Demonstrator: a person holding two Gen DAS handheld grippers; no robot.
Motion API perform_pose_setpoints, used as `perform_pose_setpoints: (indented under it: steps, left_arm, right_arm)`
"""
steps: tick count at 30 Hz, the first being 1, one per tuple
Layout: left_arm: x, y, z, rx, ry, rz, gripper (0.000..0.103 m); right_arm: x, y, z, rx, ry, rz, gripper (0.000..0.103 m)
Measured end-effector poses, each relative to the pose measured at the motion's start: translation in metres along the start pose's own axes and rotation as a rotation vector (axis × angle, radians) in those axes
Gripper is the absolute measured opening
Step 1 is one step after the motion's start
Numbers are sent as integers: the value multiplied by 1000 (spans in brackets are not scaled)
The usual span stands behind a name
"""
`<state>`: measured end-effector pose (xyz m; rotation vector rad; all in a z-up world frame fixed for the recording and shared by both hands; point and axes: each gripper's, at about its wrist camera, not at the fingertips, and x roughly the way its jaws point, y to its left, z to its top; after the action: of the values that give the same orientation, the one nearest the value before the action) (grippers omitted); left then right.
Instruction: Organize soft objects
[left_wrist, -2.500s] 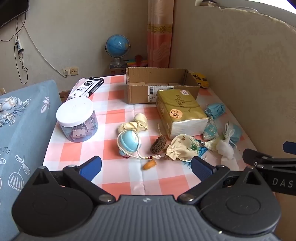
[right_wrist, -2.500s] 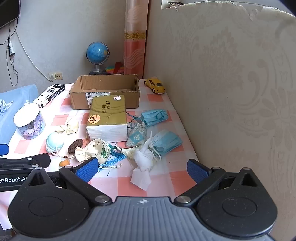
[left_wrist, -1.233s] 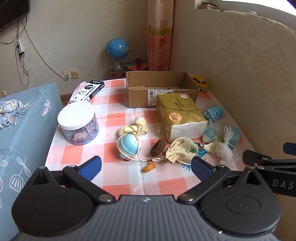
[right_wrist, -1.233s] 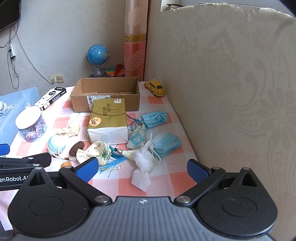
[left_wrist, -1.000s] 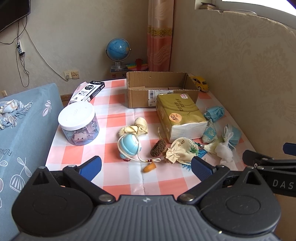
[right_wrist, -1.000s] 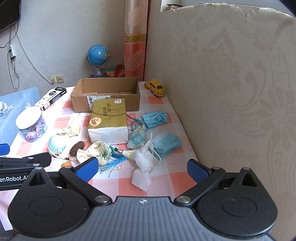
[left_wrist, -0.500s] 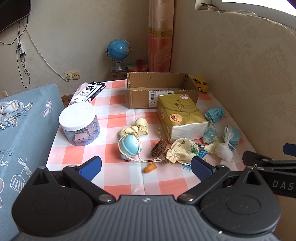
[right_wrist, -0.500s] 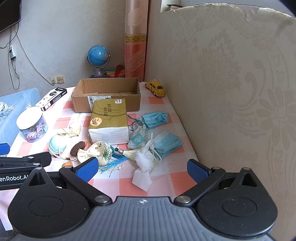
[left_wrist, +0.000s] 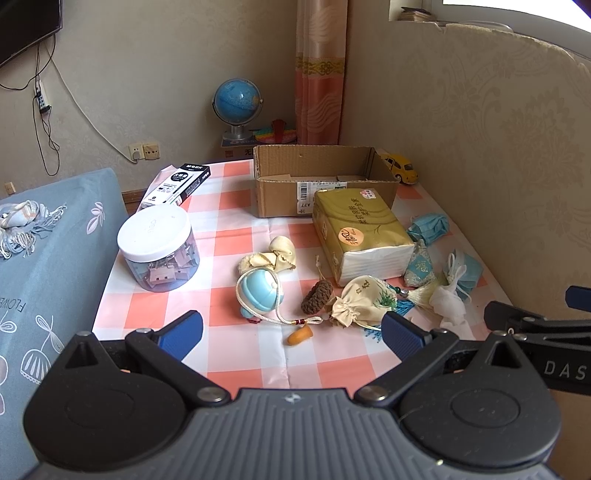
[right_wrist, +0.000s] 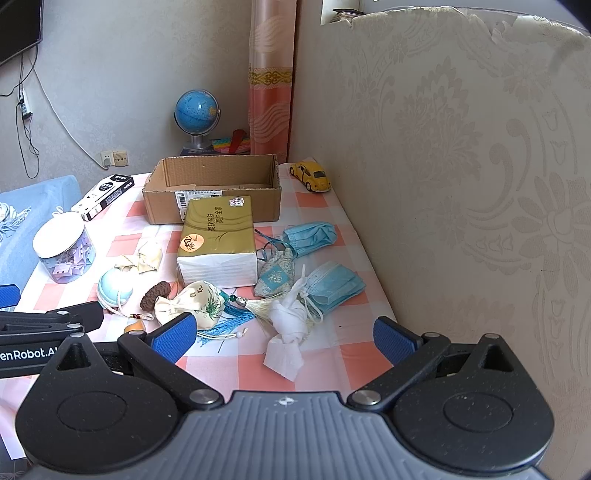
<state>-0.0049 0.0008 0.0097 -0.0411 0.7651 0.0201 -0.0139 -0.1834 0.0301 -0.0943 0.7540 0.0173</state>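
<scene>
I hold my left gripper (left_wrist: 291, 330) and my right gripper (right_wrist: 284, 338) above the near edge of the bench (left_wrist: 255, 373), both with fingers wide apart and nothing between them. Nearest my right gripper, at 12 o'clock, lies a white cloth bundle (right_wrist: 290, 314), with a blue mask (right_wrist: 332, 282) touching it at 1 o'clock. At 11 o'clock sits a cream pouch (right_wrist: 192, 301) with its tassels (right_wrist: 236, 308) trailing under the bundle, so I judge that lifting either one could drag the other along or off the bench edge. A patterned sachet (right_wrist: 275, 275) leans against the tissue pack (right_wrist: 218, 236), and a second mask (right_wrist: 310, 234) lies beyond at 1 o'clock. From my left gripper, an orange earplug (left_wrist: 300, 336) is closest at 12 o'clock, then a blue ball (left_wrist: 258, 291) whose cord (left_wrist: 275, 319) runs toward a pinecone (left_wrist: 317, 291); the cord might snag if I grab the ball. A cream cloth (left_wrist: 275, 254) lies farther on. At 10 o'clock the lidded jar (left_wrist: 159, 247) holds clips. Farthest, at 12 o'clock, the cardboard box (left_wrist: 321, 181) stands open; it seems empty of soft things, though its floor is mostly hidden. The pack stands just in front of the box, so I could knock it when carrying things over.
</scene>
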Motion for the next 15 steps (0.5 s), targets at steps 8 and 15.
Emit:
perform_pose_setpoints:
  steps: [8,15]
  left_arm:
    - [0,0,1,9,-5,-3,102]
    - [3,-2,0,30,-18,-13,102]
  right_arm:
    - [-3,1,2,-4,0,2,103]
    - [-8,6,3,-6,-3,8,103]
